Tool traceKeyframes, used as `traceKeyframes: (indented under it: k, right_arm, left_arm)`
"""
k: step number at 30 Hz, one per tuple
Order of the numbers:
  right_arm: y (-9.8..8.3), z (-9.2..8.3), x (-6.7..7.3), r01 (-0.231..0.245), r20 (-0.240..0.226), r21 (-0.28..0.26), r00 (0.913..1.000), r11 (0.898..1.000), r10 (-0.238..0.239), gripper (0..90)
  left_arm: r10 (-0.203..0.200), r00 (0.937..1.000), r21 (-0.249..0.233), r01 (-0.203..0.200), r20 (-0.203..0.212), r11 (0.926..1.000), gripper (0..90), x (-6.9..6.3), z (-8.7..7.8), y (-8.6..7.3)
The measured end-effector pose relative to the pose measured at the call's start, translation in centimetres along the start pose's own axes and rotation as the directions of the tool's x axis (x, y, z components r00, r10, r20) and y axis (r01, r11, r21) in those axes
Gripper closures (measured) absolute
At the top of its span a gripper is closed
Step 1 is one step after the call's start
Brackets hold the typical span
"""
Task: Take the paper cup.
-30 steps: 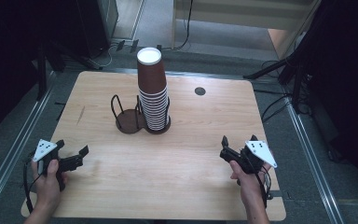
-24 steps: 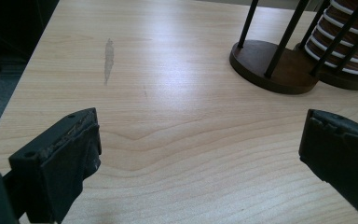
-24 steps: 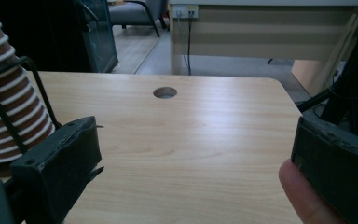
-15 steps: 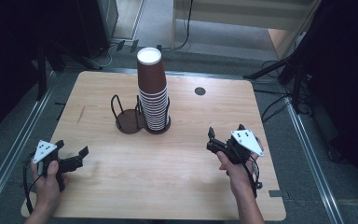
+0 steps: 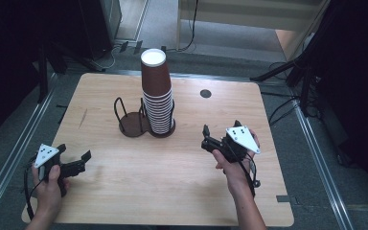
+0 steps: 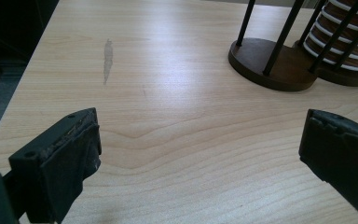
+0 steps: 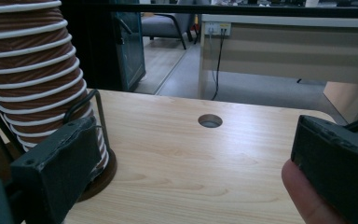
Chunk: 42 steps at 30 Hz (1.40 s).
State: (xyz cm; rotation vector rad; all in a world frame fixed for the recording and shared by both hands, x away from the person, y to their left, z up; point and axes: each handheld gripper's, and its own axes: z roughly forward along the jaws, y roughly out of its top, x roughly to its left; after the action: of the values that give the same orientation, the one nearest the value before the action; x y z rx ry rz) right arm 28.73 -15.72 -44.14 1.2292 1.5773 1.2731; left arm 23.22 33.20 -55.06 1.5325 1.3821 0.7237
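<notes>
Where the wooden counter carries the work, seen from the high view: a tall stack of brown paper cups with white rims, standing upright in the right-hand bay of a dark two-bay wire holder, a little behind the counter's middle. Left bay bare, just a round brown base inside black wire loops. Right gripper held over the counter to the right of the stack and nearer the person, apart from it, jaws spread wide and gripping nothing, aimed toward the cups. In the right gripper view, the stack rising at left behind the left jaw, a round cable hole in the counter farther back, a fingertip beside the right jaw. Left gripper low at the near left corner, well apart from the holder, jaws likewise wide and empty. In the left gripper view, the holder's bare bay ahead at upper right, a pale scuff on the wood at left.
</notes>
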Motion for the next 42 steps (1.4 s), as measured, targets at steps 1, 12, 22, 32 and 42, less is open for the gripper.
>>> traceKeyframes:
  k: [1, 12, 22, 32, 42]
  right_arm:
    - [0.1, 0.0, 0.2, 0.001, -0.006, 0.000, 1.0000, 1.000, -0.001, 1.3]
    - [0.9, 1.1, 2.2, 0.011, -0.041, -0.007, 0.9991, 1.000, -0.012, 1.4]
    - [1.6, 2.0, 3.6, 0.015, -0.072, -0.009, 0.9973, 1.000, -0.015, 1.4]
    - [2.3, 2.8, 4.9, 0.017, -0.105, -0.009, 0.9943, 1.000, -0.018, 1.6]
    - [3.1, 3.6, 5.9, 0.005, -0.128, -0.008, 0.9918, 1.000, -0.006, 1.5]
  left_arm:
    - [-0.001, 1.0000, -0.001, 0.001, 0.001, 1.0000, 0.0, 0.0, 0.0, 0.0]
    - [-0.003, 1.0000, -0.007, 0.003, 0.003, 1.0000, 0.0, 0.0, 0.0, 0.0]
    - [-0.004, 1.0000, -0.009, 0.004, 0.004, 0.9999, 0.0, 0.0, -0.1, 0.0]
    - [-0.005, 1.0000, -0.009, 0.005, 0.006, 0.9999, 0.0, 0.1, -0.1, 0.0]
    - [-0.005, 1.0000, -0.008, 0.005, 0.008, 1.0000, 0.0, 0.1, -0.1, 0.0]
